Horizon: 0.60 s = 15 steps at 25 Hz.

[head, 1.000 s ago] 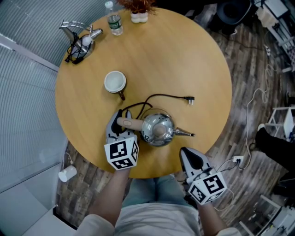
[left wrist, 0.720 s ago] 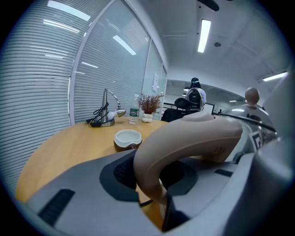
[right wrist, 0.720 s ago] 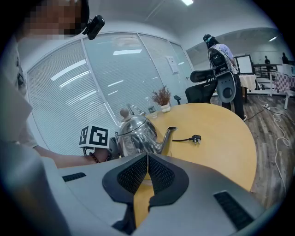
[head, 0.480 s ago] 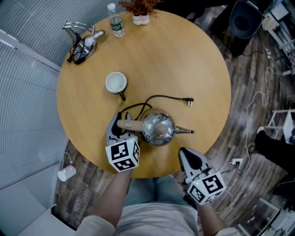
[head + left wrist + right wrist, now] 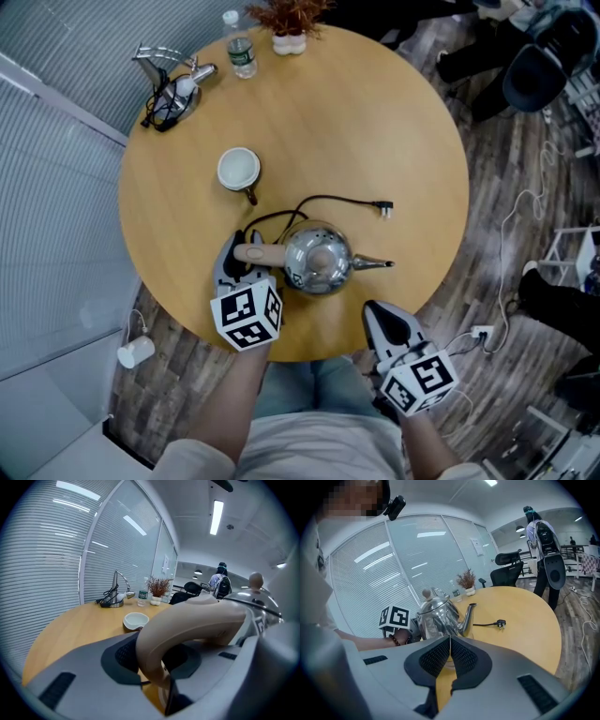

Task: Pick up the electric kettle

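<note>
Head view shows a round wooden table (image 5: 375,122) with the electric kettle (image 5: 319,261) on it, near the edge where the person stands. The kettle is shiny metal with a beige handle (image 5: 258,253) on its left and a thin spout (image 5: 380,265) pointing to the right. Whether its base is resting on the wood or just above it, I cannot tell.

The left gripper (image 5: 239,258) has its jaws around the handle. In the left gripper view the curved beige handle passes between the two dark pads, which stand about half apart and close against it on both sides, so the grip is on the handle.

The right gripper (image 5: 382,314) is at the table edge, just beside the kettle but apart from it. In the right gripper view its pads meet each other with nothing between them.

A black cord (image 5: 323,197) goes from behind the kettle to a plug (image 5: 384,206) lying on the table. Further away stand a white cup (image 5: 238,170), a water bottle (image 5: 242,56) and a small plant (image 5: 289,23)
</note>
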Each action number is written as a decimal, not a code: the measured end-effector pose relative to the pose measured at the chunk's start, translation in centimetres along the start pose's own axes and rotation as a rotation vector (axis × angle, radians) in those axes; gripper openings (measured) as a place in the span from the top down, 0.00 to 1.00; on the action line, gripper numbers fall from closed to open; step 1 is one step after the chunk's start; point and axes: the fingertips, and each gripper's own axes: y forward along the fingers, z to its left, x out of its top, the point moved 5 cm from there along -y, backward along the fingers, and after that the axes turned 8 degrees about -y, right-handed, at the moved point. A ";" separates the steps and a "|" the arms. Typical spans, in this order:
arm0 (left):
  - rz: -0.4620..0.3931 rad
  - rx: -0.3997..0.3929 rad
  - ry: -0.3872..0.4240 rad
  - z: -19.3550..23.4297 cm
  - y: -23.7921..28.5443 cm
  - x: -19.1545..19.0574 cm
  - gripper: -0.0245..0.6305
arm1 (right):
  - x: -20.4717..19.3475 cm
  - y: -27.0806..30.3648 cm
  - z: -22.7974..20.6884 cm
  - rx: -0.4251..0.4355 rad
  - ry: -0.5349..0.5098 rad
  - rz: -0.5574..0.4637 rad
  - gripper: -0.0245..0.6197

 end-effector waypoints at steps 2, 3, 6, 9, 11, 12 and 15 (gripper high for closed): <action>-0.003 0.001 0.000 -0.1 -0.2 0.3 0.81 | 0.1 0.0 0.0 0.002 -0.002 -0.004 0.91; -0.005 0.001 -0.002 -0.1 -0.3 0.5 0.81 | 0.2 0.0 0.0 0.003 -0.002 -0.006 0.91; -0.009 0.004 -0.021 -0.1 -0.7 1.0 0.81 | 0.6 -0.1 0.1 0.007 -0.008 -0.015 0.91; -0.018 0.006 -0.030 0.0 -1.3 1.5 0.81 | 1.1 -0.3 0.3 0.010 -0.017 -0.026 0.91; -0.021 0.010 -0.036 0.1 -1.7 1.9 0.81 | 1.4 -0.5 0.3 0.011 -0.023 -0.032 0.91; -0.021 0.012 -0.039 0.2 -1.9 2.0 0.81 | 1.5 -0.6 0.3 0.011 -0.026 -0.035 0.91; -0.016 0.021 -0.047 0.4 -2.4 2.3 0.81 | 1.8 -0.9 0.4 0.013 -0.034 -0.043 0.91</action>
